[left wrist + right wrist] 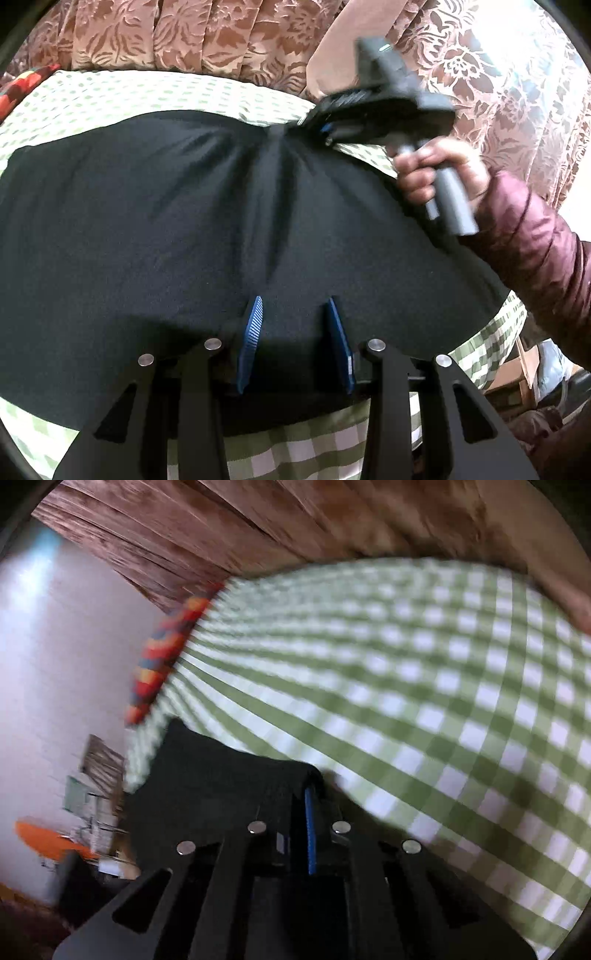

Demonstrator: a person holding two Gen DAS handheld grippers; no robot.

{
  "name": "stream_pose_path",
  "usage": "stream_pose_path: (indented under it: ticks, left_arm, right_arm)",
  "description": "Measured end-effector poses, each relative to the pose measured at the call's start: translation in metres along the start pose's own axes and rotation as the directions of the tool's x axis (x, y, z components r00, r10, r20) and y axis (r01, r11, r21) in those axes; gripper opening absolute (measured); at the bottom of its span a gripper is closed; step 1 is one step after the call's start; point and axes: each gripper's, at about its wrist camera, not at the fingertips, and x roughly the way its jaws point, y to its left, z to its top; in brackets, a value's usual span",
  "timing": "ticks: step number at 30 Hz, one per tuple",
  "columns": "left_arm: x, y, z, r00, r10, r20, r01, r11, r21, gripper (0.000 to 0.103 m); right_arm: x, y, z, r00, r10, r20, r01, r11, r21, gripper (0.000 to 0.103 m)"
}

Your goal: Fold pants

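Black pants (147, 221) lie spread across a green checked sheet (295, 454). My left gripper (295, 314) sits at their near edge. Its blue pads (253, 325) stand a little apart with black cloth bunched between them, and creases run away from that spot. My right gripper (308, 123) pinches the far edge of the pants, and the cloth puckers toward it. A hand (436, 173) in a maroon sleeve (535, 258) holds it. In the right wrist view the right gripper (306, 794) is shut, with the pants (221, 775) draped over its tips.
The checked sheet (406, 701) stretches away beyond the pants. A brown floral curtain (184, 37) hangs along the far side. A bright multicoloured cushion (162, 657) lies at the sheet's far left edge (22, 85). Furniture and an orange object (44, 838) stand off the sheet's left edge.
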Motion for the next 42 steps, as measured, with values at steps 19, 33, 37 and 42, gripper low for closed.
stream_pose_path:
  ticks: [19,33,37,42]
  left_arm:
    - [-0.119,0.116,-0.021,0.965,0.17,0.199,-0.067,0.896,-0.44,0.039]
    - [-0.179,0.197,-0.069,0.936,0.256,0.243,0.001,0.687,-0.727,0.056]
    - [-0.167,0.201,-0.067,0.944,0.223,0.241,0.041,0.649,-0.76,0.056]
    - [-0.152,0.2,-0.062,0.954,0.223,0.201,0.011,0.643,-0.766,0.035]
  right_arm:
    - [-0.067,0.044,-0.066,0.992,0.027,0.121,-0.031,0.999,0.029,0.031]
    - [-0.087,0.06,-0.112,0.977,-0.013,0.215,-0.005,0.996,0.084,0.047]
    - [-0.082,0.08,-0.136,0.982,0.036,0.185,-0.046,0.998,0.05,0.052]
    - [-0.073,0.089,-0.157,0.987,0.05,0.151,-0.058,0.997,0.051,0.056]
